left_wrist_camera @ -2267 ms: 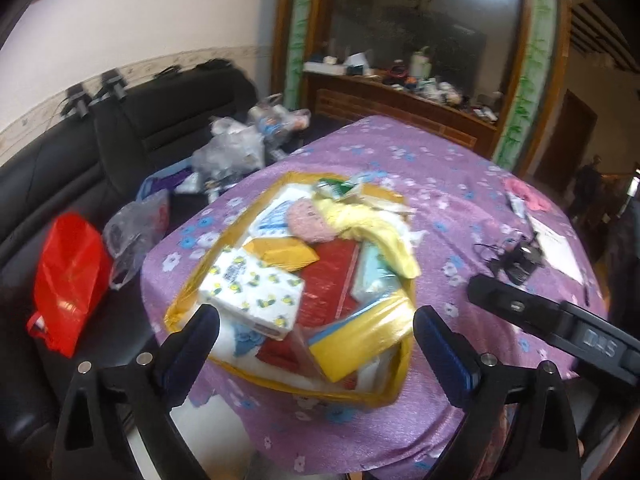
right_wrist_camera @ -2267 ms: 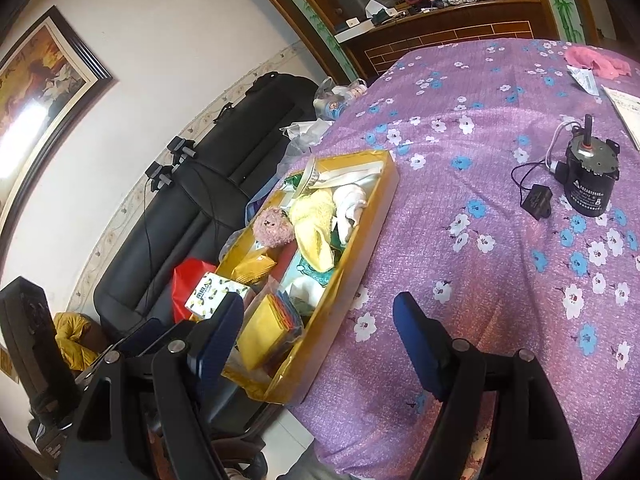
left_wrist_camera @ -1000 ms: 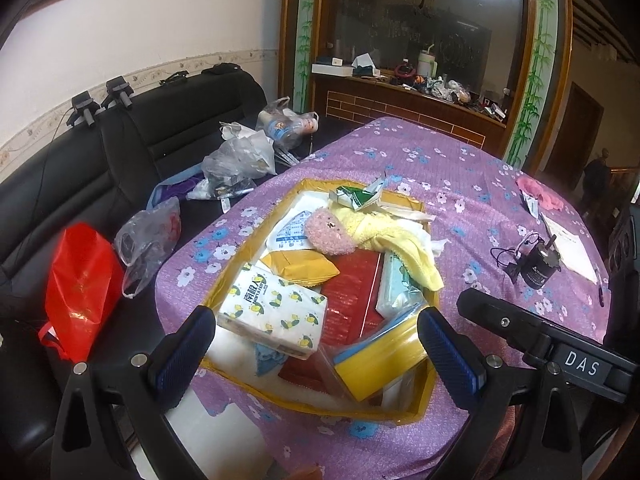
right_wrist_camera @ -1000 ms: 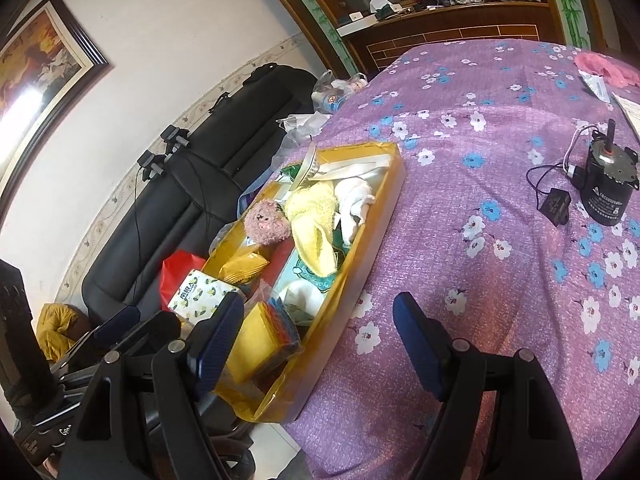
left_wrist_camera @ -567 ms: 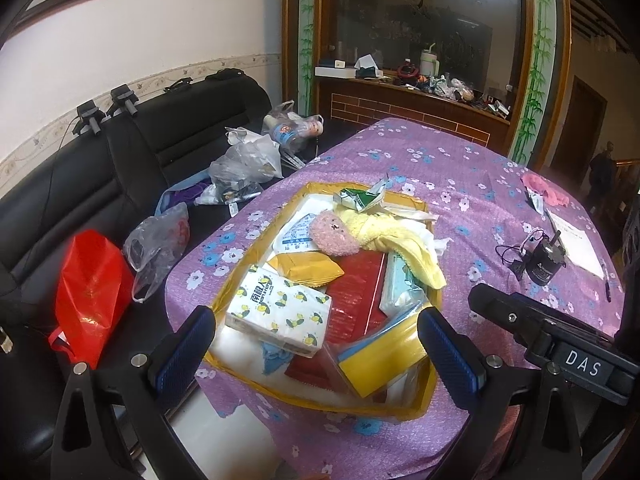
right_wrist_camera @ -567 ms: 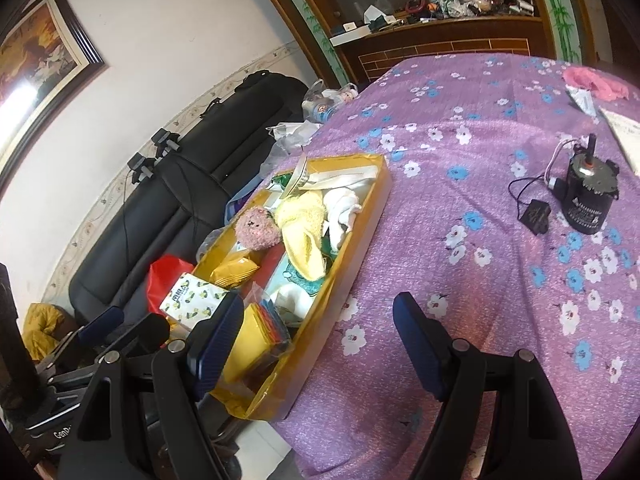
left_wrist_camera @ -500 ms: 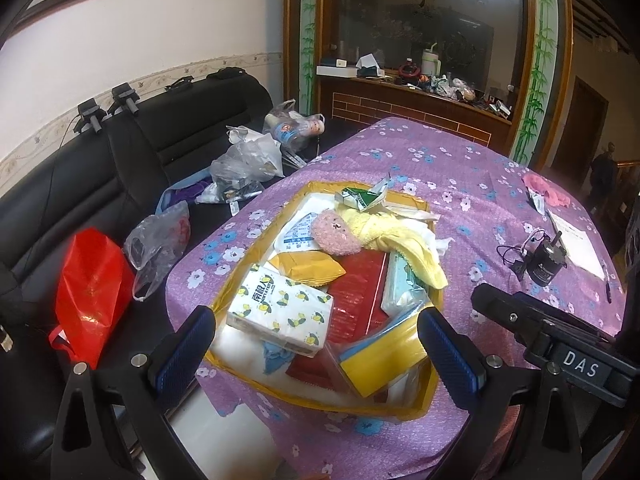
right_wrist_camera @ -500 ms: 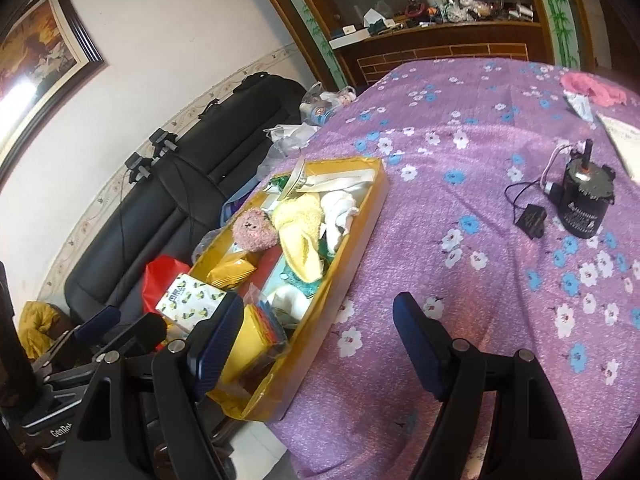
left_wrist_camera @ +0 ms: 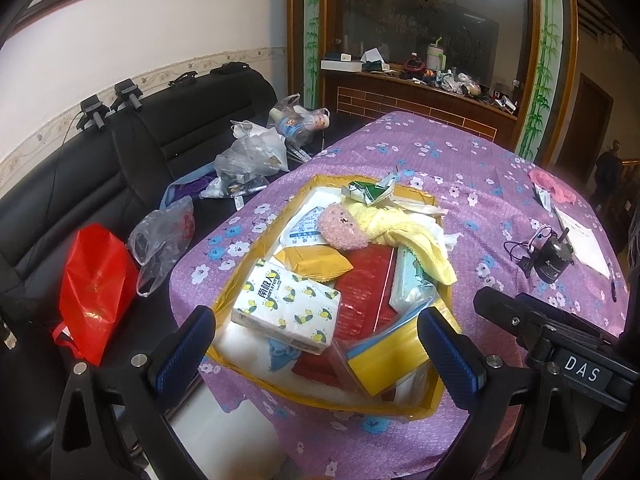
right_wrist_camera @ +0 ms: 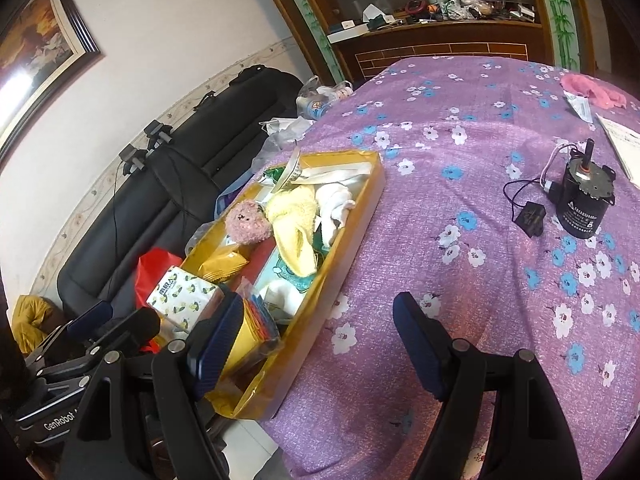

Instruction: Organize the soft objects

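Both the left gripper [left_wrist_camera: 316, 344] and right gripper [right_wrist_camera: 316, 340] hover spread and empty; the lemon-printed soft tissue pack [left_wrist_camera: 286, 304] looks light, squashy, best pinched across its short sides.

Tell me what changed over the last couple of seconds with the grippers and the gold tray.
Both grippers, left gripper and right gripper, drew back slightly from the gold tray, so more of the table shows. Nothing was grasped or released. Both stayed open and empty; the tissue pack and yellow towel lie unmoved.
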Motion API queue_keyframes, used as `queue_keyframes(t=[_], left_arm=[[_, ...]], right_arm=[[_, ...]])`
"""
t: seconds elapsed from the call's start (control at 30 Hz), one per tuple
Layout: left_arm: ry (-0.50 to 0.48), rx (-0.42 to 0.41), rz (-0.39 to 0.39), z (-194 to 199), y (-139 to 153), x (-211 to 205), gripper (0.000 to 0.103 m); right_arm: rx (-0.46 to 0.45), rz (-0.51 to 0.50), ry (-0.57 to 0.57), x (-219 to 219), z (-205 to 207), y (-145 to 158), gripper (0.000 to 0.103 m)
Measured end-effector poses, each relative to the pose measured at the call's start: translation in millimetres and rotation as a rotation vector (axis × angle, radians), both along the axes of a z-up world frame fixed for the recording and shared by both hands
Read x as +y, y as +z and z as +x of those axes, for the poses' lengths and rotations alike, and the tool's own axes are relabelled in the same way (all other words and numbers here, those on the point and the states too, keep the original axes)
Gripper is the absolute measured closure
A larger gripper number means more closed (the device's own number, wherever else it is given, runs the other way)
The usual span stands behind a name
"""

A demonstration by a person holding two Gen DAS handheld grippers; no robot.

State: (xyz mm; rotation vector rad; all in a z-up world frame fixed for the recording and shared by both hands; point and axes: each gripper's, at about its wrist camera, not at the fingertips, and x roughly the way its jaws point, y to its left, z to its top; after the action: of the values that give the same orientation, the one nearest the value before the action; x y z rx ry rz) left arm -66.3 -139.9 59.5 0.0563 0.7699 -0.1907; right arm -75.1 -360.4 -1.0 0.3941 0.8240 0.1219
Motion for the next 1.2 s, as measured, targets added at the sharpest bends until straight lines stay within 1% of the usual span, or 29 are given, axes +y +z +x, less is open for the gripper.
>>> queue_keyframes(t=[0.27, 0.67, 0.87, 0.97, 1.07, 1.2], left_arm=[[0.003, 0.015, 0.001, 2.1, -1.8, -0.1, 0.001], [0.001, 0.017, 0.002, 2.1, -2.3, -1.2, 0.001], [0.001, 0.016, 0.003, 3.1, -2.1, -1.8, 0.001], [0.008, 0.020, 0.025, 6.1, -4.2, -3.1, 0.001], [0.022, 0.030, 0.050, 10.6, -5.2, -3.0, 0.001], [0.027, 0.045, 0.080, 19.2, -10.6, -3.4, 0.001]], right_arm=[[0.008, 0.010, 0.007, -0.4, 2.2, -1.6, 0.026], [0.013, 0.024, 0.018, -0.2, 2.2, -3.3, 0.026], [0.006, 0.011, 0.024, 0.6, -0.3, -1.7, 0.026], [-0.004, -0.018, 0.016, 0.5, -0.8, 1.2, 0.026], [-0.009, -0.026, 0.023, 1.0, 0.3, 2.7, 0.026], [-0.016, -0.074, 0.017, 5.3, 0.8, 2.5, 0.026]])
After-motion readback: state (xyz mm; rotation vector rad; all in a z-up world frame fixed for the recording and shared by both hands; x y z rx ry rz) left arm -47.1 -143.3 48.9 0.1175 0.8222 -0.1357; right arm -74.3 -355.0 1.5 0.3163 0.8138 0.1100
